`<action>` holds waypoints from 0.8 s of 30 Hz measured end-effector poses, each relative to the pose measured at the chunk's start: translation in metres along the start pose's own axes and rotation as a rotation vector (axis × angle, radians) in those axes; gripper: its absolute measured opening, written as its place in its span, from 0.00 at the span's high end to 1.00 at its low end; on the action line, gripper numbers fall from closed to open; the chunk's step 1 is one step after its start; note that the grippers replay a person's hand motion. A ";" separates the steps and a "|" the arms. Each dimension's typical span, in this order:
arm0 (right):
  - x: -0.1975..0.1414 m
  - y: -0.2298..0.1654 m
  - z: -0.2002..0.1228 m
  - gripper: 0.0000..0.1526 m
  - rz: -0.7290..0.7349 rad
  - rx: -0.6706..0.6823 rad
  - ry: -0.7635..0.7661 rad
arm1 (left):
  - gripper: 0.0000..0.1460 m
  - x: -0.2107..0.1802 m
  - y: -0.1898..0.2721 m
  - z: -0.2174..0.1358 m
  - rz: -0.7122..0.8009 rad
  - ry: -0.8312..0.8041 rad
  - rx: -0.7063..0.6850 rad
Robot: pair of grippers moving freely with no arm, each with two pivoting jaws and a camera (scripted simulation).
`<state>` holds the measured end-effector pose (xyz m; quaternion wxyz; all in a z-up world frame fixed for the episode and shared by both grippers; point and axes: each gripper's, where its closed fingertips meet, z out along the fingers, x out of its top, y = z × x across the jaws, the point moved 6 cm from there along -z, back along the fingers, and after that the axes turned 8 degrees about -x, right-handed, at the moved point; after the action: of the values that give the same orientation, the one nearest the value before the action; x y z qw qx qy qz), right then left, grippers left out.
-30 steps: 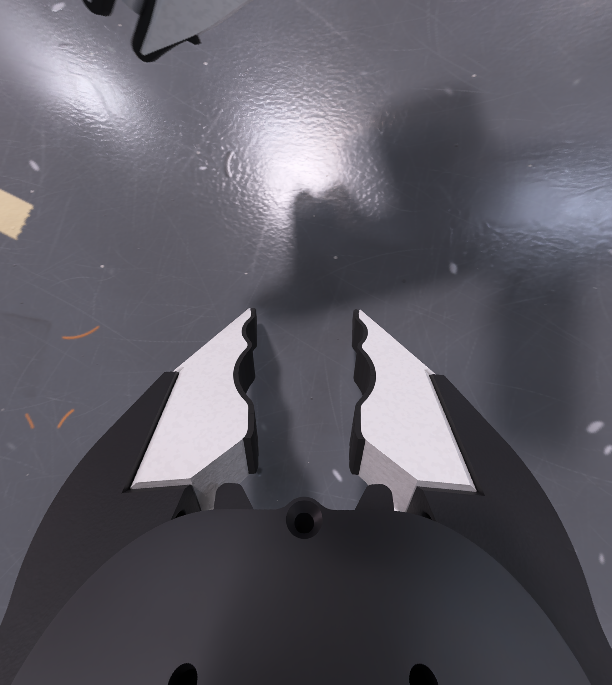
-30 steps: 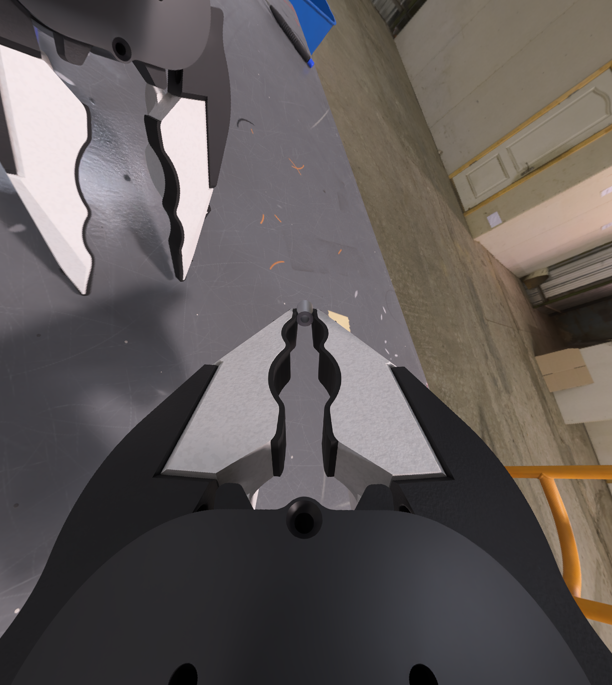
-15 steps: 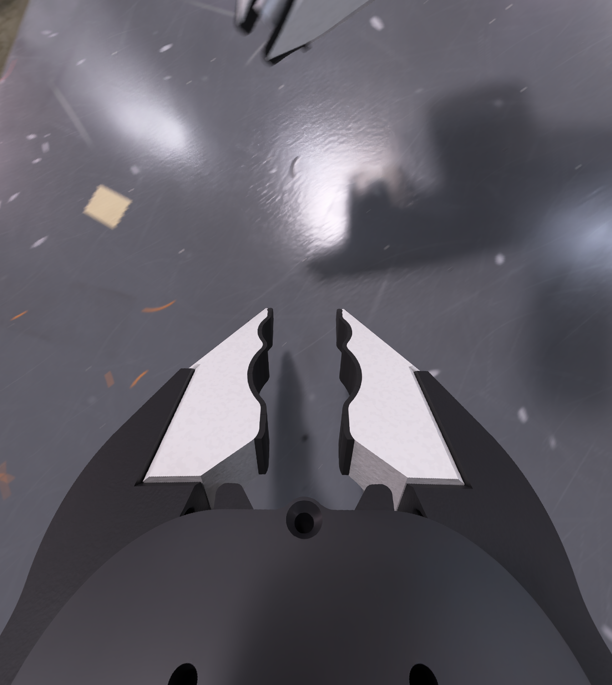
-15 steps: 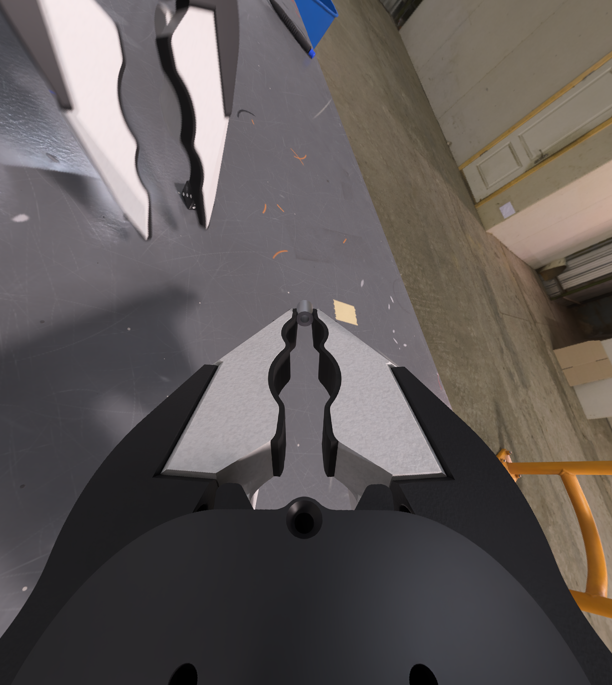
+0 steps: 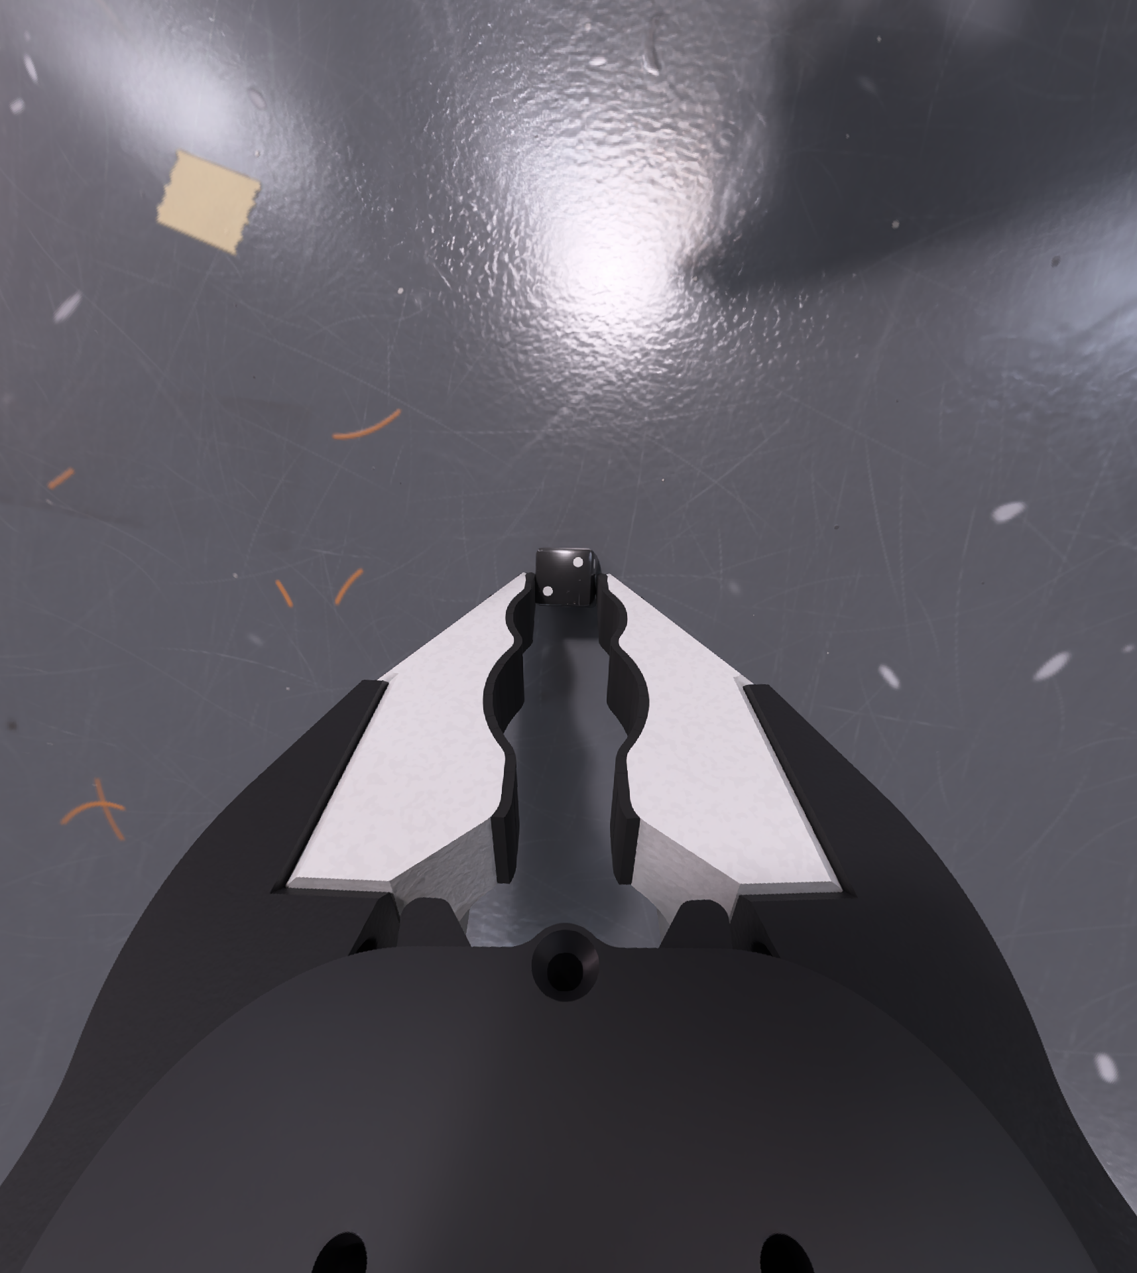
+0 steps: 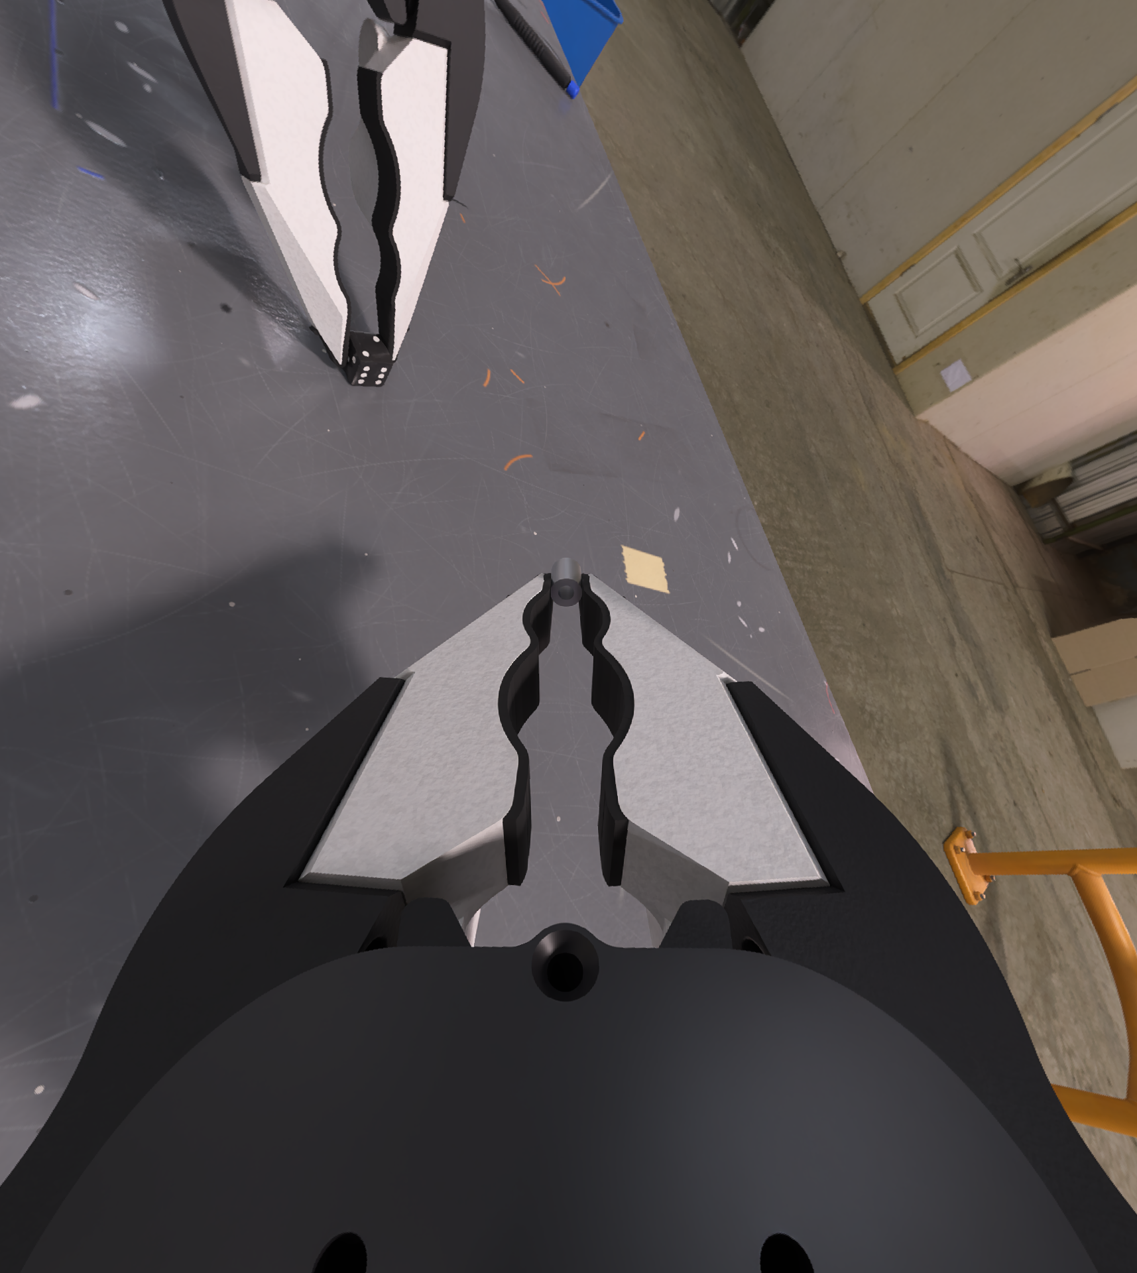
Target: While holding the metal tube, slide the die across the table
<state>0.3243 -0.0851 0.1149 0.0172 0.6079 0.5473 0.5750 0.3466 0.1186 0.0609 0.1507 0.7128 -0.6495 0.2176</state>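
A small black die with white pips (image 5: 567,577) sits between the tips of my left gripper (image 5: 567,584), which is shut on it down at the grey table (image 5: 827,482). In the right wrist view the left gripper (image 6: 367,337) points down at the table with the die (image 6: 367,366) pinched at its tips. My right gripper (image 6: 565,585) is shut on a thin grey metal tube (image 6: 565,591), seen end-on at its fingertips, held above the table near its right edge.
A tan square of tape (image 5: 207,201) lies on the table; it also shows in the right wrist view (image 6: 645,569). A blue bin (image 6: 576,34) stands at the far table edge. The table edge and concrete floor (image 6: 827,413) lie to the right, with an orange railing (image 6: 1103,964).
My left gripper has come down to the table and closed on the die, which was out of its view before. The right gripper still holds the tube and has hardly moved.
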 end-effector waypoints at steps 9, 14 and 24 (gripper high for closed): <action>-0.002 0.000 0.000 0.96 0.008 0.009 0.008 | 0.88 0.023 0.041 0.008 0.353 -0.006 -0.119; -0.004 0.000 0.001 0.96 0.010 0.010 0.002 | 0.88 0.037 0.048 0.015 0.502 -0.029 -0.169; -0.008 0.000 0.002 0.96 0.040 0.039 0.002 | 0.88 0.045 0.054 0.019 0.726 -0.071 -0.032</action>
<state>0.3278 -0.0891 0.1089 -0.0068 0.6185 0.5459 0.5651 0.2976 0.0642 0.0639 0.0523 0.4404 -0.8684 0.2217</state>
